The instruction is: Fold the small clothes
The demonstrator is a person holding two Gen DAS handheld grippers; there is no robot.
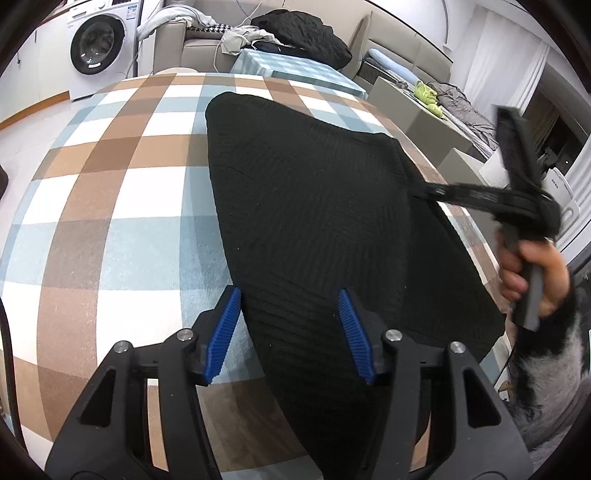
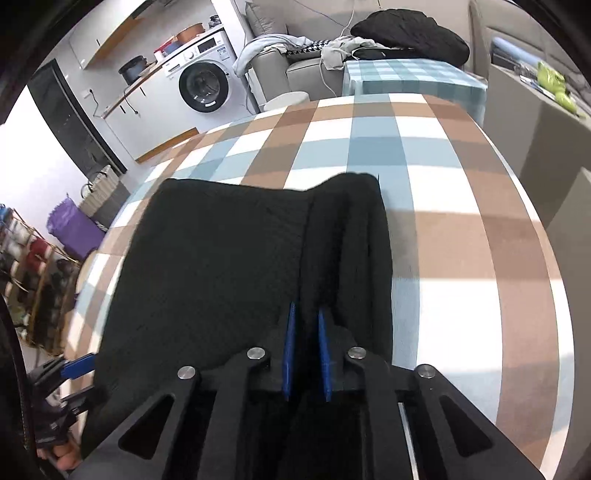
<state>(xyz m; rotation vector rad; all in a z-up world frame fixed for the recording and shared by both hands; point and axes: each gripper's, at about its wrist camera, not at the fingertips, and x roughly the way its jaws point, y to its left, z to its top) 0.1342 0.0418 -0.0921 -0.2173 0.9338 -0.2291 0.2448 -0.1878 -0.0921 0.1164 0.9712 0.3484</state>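
A black knit garment (image 1: pixel 314 203) (image 2: pixel 221 258) lies flat on the plaid table cloth (image 1: pixel 110 184) (image 2: pixel 461 240). My left gripper (image 1: pixel 291 325) is open over the garment's near left edge, its blue pads wide apart and nothing pinched; the right wrist view shows it (image 2: pixel 86 382) at the bottom left. My right gripper (image 2: pixel 307 350) sits at the garment's right side, where a fold of fabric rises. Its pads stand a narrow gap apart with the fold between them. In the left wrist view it (image 1: pixel 421 192) reaches the garment's right edge, held by a hand (image 1: pixel 532 273).
The table's right edge runs close by the garment. Beyond it stand grey boxes (image 1: pixel 406 107) and a smaller table with a blue check cloth (image 1: pixel 295 70). A sofa piled with dark clothes (image 1: pixel 303 33) and a washing machine (image 1: pixel 98 48) are at the back.
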